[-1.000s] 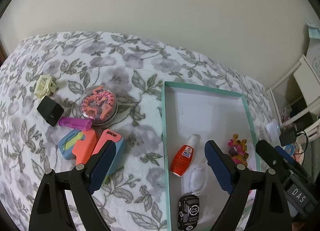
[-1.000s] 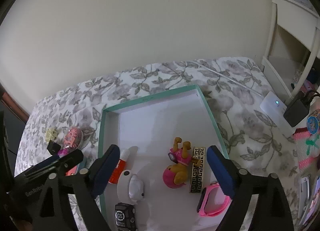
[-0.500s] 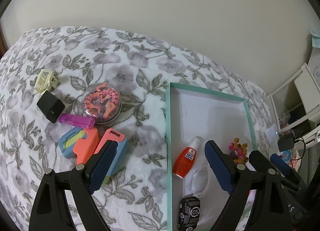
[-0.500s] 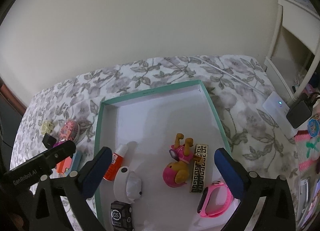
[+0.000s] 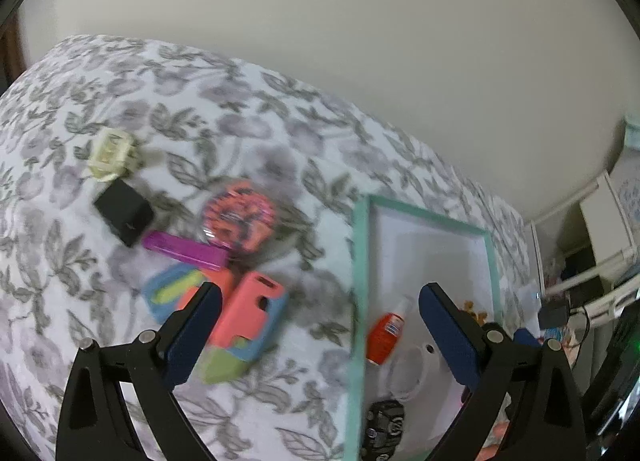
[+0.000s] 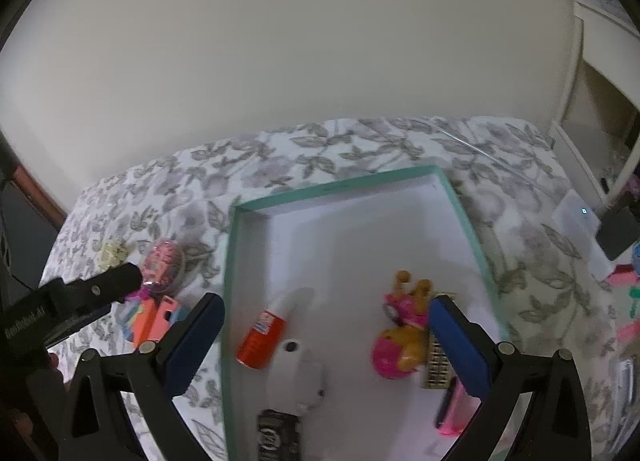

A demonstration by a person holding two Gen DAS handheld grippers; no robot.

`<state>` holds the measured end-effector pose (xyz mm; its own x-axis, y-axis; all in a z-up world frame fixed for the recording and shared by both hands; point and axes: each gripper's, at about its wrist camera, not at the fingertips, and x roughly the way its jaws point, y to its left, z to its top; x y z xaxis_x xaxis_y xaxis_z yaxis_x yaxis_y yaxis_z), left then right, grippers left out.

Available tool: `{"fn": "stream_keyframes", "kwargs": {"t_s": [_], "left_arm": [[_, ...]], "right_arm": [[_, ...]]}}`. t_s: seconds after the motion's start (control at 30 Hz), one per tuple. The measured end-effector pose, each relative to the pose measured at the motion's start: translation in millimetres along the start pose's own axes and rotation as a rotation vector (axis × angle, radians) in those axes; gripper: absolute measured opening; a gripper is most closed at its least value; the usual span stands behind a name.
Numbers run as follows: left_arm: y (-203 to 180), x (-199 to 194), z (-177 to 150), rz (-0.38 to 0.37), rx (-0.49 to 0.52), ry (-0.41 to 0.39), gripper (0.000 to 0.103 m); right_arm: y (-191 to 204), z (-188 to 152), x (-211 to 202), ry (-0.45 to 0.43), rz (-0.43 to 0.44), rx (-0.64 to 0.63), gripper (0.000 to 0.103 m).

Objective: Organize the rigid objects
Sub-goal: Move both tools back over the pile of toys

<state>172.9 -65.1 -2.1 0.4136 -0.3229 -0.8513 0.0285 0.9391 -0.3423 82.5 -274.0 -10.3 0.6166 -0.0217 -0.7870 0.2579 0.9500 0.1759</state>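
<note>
The rigid objects lie in two groups on a bed (image 5: 256, 149) covered in a grey floral-print spread, against a plain cream wall. One group sits inside a shallow tray (image 6: 466, 221) with a teal rim and white floor: an orange bottle (image 6: 262, 335) with a white cap lying on its side, a white rounded piece (image 6: 298, 375) just below it, a small black toy car (image 6: 278, 437) at the near edge, a pink and tan toy figure (image 6: 400, 335), a gold-and-black patterned block (image 6: 436, 365) beside it, and a pink watch-like item (image 6: 452, 409). The other group lies loose on the spread left of the tray: a cream hair claw (image 5: 110, 155), a black cube (image 5: 124, 215), a purple stick (image 5: 186, 251), a clear round case (image 5: 238, 215) with pink contents, and two coral, blue and green pieces (image 5: 248, 325). The left tongs (image 5: 320, 325) are spread wide, having just been opening, straddling the tray's left rim with nothing pinched. The right tongs (image 6: 326, 341) are spread wide above the tray's contents, pinching nothing. White shelving (image 6: 600, 73) stands right of the bed. Writing on the bottle and car is too blurred to read.
</note>
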Motion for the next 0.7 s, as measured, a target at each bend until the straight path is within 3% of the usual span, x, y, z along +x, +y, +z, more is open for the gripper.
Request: {"fn": "stream_keyframes", "kwargs": {"t_s": [0.47,0.7], "left_arm": [[102,-43,26,0.013,-0.211,-0.092,0.100],[144,-58,34,0.114,-0.229,-0.127,0.100]], "right_arm": [[66,-9,17,-0.010,0.081,-0.085,0.103],[108,-18,32,0.022,0.106,-0.157,0.103]]}}
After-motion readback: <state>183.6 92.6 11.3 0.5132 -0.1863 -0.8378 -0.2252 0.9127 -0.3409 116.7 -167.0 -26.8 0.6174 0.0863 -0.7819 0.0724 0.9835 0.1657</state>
